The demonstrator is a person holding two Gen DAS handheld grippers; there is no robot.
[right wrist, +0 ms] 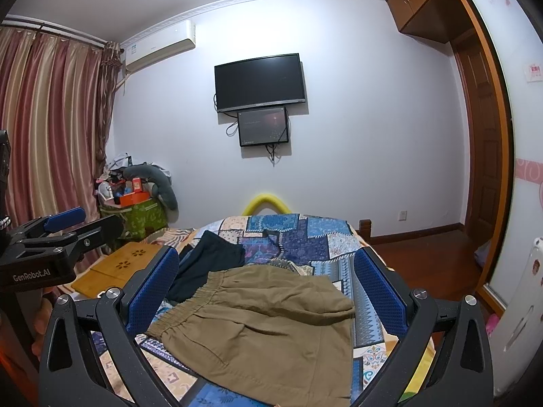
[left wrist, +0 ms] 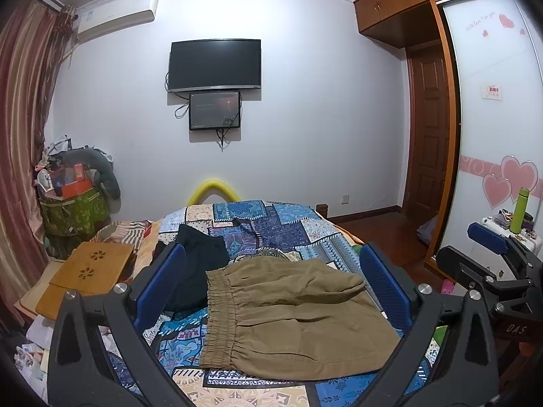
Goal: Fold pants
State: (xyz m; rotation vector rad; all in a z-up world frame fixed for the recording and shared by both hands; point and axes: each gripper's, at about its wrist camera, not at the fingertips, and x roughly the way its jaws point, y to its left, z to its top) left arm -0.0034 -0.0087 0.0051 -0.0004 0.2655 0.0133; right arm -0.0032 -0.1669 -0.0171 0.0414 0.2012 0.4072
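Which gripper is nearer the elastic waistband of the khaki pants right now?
Left. The left gripper hangs almost directly over the elastic waistband at the khaki pants' left edge. The right gripper sits further right, over the folded legs. Both jaws open, empty.

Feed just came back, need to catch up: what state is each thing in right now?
left gripper: open, holding nothing
right gripper: open, holding nothing
khaki pants: folded compact, lying flat on the bedspread
dark garment: rumpled, beside the pants
TV: off
small screen: lit dimly
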